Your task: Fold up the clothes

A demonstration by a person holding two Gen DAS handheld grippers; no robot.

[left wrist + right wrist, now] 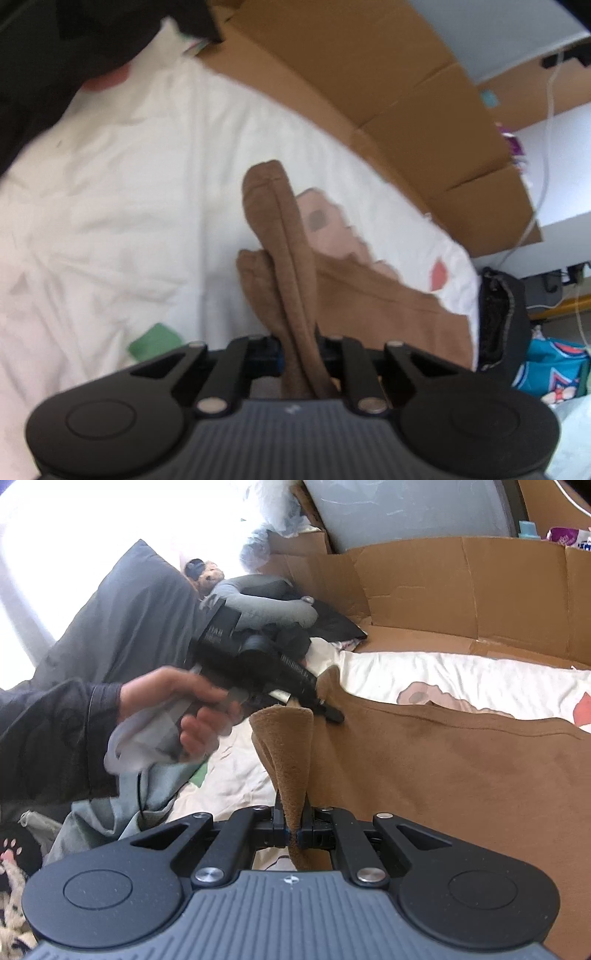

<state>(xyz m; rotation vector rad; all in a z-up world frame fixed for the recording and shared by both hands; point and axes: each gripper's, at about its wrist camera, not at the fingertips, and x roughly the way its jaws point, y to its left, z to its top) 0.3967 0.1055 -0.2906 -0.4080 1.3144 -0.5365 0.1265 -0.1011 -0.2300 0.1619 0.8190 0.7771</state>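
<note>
Brown fabric runs through both grippers. The left gripper (299, 354) points steeply down at the bed, its jaws pinched narrow on a bunched fold of the brown garment (280, 258), which rises straight ahead of the fingers as a thick roll and spreads away to the right over the white bedsheet (110, 177). The contact itself is buried in cloth and the whole left view is motion-blurred, so the pads cannot be made out.

The right gripper (293, 830) slants down less steeply and is clamped tight on a thin corner of the same garment, which curls up in a loop just beyond the fingertips; the rest lies flat ahead and to the right. In the right wrist view, ahead and to the left, the person's left hand (192, 712) wraps the pale handle of the other gripper, its dark sleeve (55, 738) cut by the frame edge, the fingers smeared by blur.

Cardboard sheets (461, 583) stand beyond the bed. Dark grey bedding (129, 620) lies further to the left, partly washed out by window glare.
</note>
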